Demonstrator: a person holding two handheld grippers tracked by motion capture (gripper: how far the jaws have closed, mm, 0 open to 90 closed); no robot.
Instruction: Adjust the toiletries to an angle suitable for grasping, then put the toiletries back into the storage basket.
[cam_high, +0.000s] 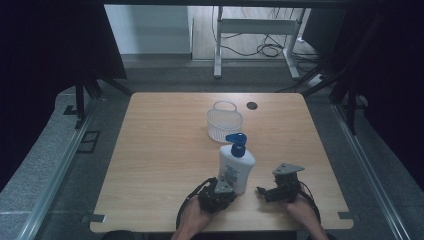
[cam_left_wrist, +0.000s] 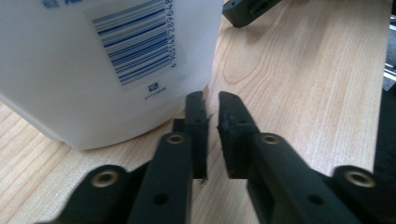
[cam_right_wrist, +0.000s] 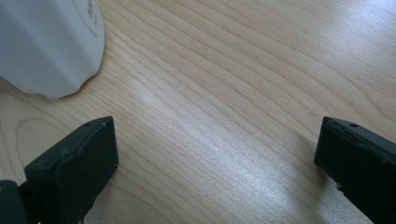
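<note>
A white pump bottle (cam_high: 236, 167) with a blue pump head stands upright on the wooden table (cam_high: 160, 150), toward the near edge and slightly right of centre. Just behind it, farther from the person, sits a white mesh basket (cam_high: 224, 122) with a loop handle; the two are close, though contact cannot be confirmed from the high view.

The left gripper (cam_high: 223, 192) sits low at the bottle's near left corner, held by a hand at the table edge. In the left gripper view its jaws stand almost together, a narrow slit between them with nothing in it (the barcode label side of the bottle (cam_left_wrist: 107, 65) lies immediately ahead and to the left of the tips, the left tip very near the base, contact uncertain).

The right gripper (cam_high: 261, 191) rests on the table just right of the bottle, apart from it. In the right gripper view its jaws are spread wide over bare wood, holding nothing, with the bottle's rounded base (cam_right_wrist: 49, 46) at upper left.
</note>
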